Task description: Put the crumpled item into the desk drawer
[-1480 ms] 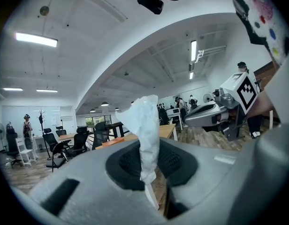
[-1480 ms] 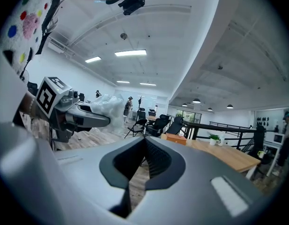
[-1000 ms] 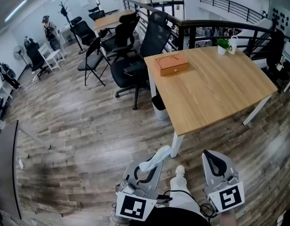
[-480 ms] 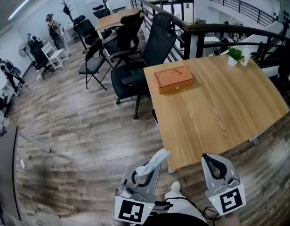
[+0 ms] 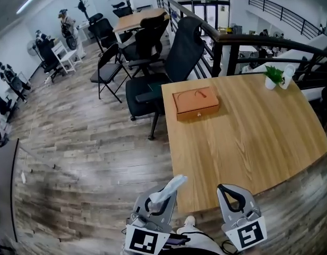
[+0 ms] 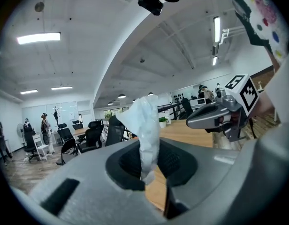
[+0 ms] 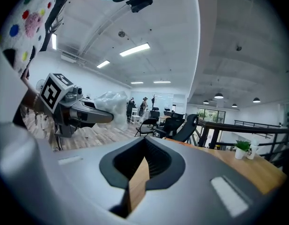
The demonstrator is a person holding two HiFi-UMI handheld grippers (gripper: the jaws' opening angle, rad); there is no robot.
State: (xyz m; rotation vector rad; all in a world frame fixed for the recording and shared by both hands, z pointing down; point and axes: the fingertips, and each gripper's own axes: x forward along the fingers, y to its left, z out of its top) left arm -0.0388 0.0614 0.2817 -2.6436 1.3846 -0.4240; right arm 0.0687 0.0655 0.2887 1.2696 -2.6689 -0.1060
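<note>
A crumpled white plastic item (image 5: 169, 189) sticks up from my left gripper (image 5: 163, 200), which is shut on it; it shows as a pale twisted wad (image 6: 144, 125) between the jaws, and from the side (image 7: 110, 106). My right gripper (image 5: 231, 192) is shut with nothing in it, its jaws meeting in one line (image 7: 143, 165). Both are held level at the near edge of a light wooden table (image 5: 248, 142). On the table's far left part sits a small brown wooden drawer box (image 5: 195, 104) with a thin handle on top, closed, well ahead of both grippers.
Black office chairs (image 5: 169, 73) stand against the table's far left side, with a folding chair (image 5: 108, 68) beyond. A potted plant (image 5: 273, 76) and a white cup (image 5: 287, 77) stand at the table's far right corner. A dark railing (image 5: 248, 39) runs behind. People stand at the far left.
The table and the drawer box have come closer and lower in the head view. Both grippers now reach the table's near edge. The crumpled item stays in the left gripper.
</note>
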